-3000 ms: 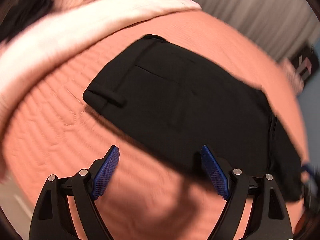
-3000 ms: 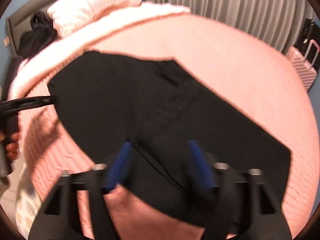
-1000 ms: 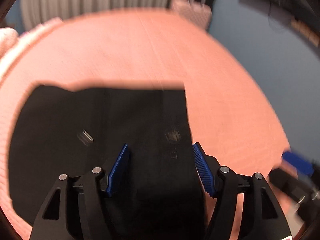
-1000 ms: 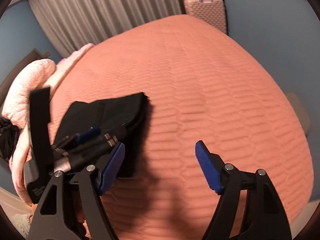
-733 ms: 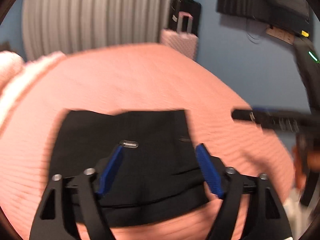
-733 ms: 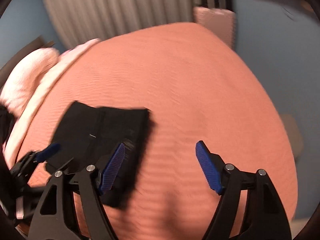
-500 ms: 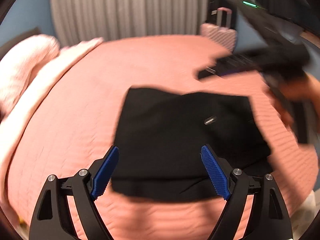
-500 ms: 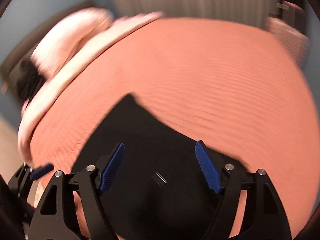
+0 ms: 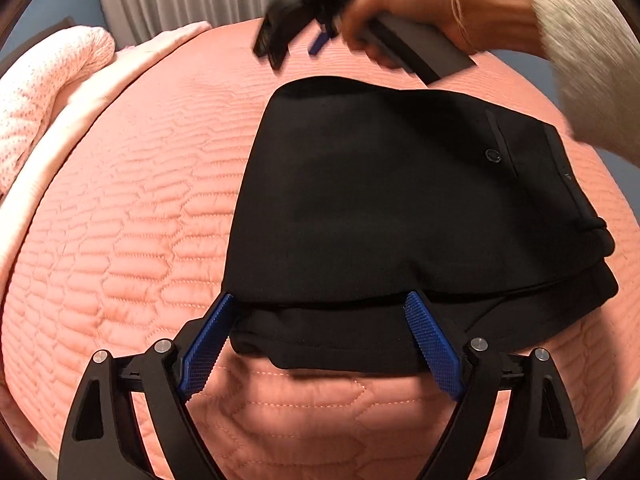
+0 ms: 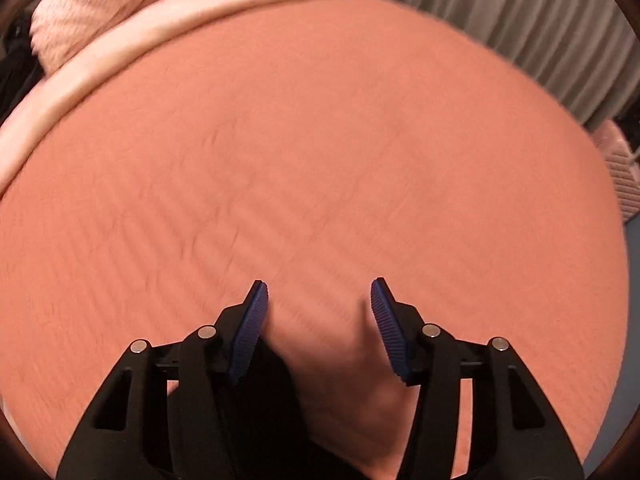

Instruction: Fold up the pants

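The black pants [image 9: 404, 208] lie folded into a compact stack on the salmon quilted bed [image 9: 132, 216], near the bed's near edge in the left wrist view, with the bedspread bare on their left and beyond them. The upper layer sits slightly back from the lower one, so a strip of the lower layer shows along the near side. A small button [image 9: 493, 155] and a pocket seam show on the right part of the top layer.

The left tool [image 9: 320, 340] hangs over the near edge of the stack, its jaws standing wide after just opening; the blue pads [image 9: 204, 344] frame the fold's near edge without pressing on it, and nothing is gripped.

The right tool [image 10: 318, 328] points down at bare bedspread past the far side of the pants. Its jaws have just been narrowing and stand about half apart, with only bedspread and shadow between them. In the left wrist view it appears blurred above the pants, held by a hand [image 9: 404, 12] with a thin bracelet and a fuzzy pale sleeve [image 9: 580, 60].

A pink knitted blanket [image 9: 44, 88] lies along the bed's far left edge, and grey curtains [image 10: 520, 20] hang behind the bed.
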The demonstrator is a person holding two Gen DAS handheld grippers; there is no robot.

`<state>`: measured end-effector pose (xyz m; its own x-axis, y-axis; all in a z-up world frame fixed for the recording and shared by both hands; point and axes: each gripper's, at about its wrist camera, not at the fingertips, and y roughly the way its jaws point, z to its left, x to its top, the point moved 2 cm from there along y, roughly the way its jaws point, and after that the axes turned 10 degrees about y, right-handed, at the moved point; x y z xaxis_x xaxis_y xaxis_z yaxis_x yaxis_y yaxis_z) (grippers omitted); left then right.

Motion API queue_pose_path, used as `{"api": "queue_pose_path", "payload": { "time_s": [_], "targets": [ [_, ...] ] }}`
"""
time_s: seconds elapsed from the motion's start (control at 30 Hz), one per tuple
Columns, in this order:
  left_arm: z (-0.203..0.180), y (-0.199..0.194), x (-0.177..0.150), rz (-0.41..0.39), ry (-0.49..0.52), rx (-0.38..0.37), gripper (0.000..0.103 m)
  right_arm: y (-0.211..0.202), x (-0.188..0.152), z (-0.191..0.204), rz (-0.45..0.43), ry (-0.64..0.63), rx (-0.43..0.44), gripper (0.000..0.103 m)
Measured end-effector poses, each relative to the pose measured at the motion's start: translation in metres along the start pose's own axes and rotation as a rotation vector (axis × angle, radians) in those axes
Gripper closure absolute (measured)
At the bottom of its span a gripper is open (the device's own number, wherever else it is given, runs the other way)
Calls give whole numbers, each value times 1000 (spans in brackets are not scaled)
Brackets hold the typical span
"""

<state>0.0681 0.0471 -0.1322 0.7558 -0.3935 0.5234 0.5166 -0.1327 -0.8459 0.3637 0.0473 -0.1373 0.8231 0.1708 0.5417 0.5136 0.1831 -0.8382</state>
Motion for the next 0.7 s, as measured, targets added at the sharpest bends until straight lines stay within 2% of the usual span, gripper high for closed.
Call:
{"api": "queue_pose_path", "payload": {
  "time_s": [0.03, 0.1, 0.17, 0.2, 0.23, 0.3, 0.37, 0.43, 0.47, 0.5, 0.53, 0.57, 0.6, 0.67, 0.7],
  "targets": [
    [2, -2, 2, -2, 1, -7, 18, -23, -4, -8, -30, 48, 51, 51],
    [15, -15, 4, -41, -19, 10, 18, -78, -43, -28, -61, 98, 102, 50],
    [30, -25, 12, -88, -43, 27, 18, -110, -103, -42, -32, 91, 56, 50],
    [40, -26, 22, -103, -49, 32, 18, -121, -132, -50, -25, 109, 35, 50],
    [47, -24, 36, -113, -47, 33, 18, -134, -167, -63, -10, 179, 48, 49],
    [56, -15, 70, -127, -22, 51, 18, -141, -209, -74, 20, 255, 86, 48],
    [55, 1, 109, -131, 39, 90, 18, -142, -235, -70, 32, 210, 86, 49],
    [51, 24, 140, -115, 62, 127, 18, -136, -251, -76, 33, 166, 48, 50],
    [46, 47, 158, -67, 77, 93, 18, -125, -255, -92, 46, 169, -14, 51],
    [44, 67, 167, -21, 76, 66, 18, -120, -259, -111, 44, 205, -8, 52],
    [43, 96, 175, 52, 75, 72, 16, -121, -261, -124, 30, 248, 34, 54],
    [44, 124, 177, 118, 66, 85, 9, -125, -263, -131, 26, 278, 34, 67],
    [52, 136, 181, 123, 19, 79, 5, -130, -262, -135, 34, 297, 18, 69],
    [69, 141, 194, 126, -50, 153, 5, -138, -262, -132, 38, 293, -34, 68],
    [74, 144, 199, 132, -49, 227, 5, -142, -260, -128, 38, 290, -61, 67]
  ]
}}
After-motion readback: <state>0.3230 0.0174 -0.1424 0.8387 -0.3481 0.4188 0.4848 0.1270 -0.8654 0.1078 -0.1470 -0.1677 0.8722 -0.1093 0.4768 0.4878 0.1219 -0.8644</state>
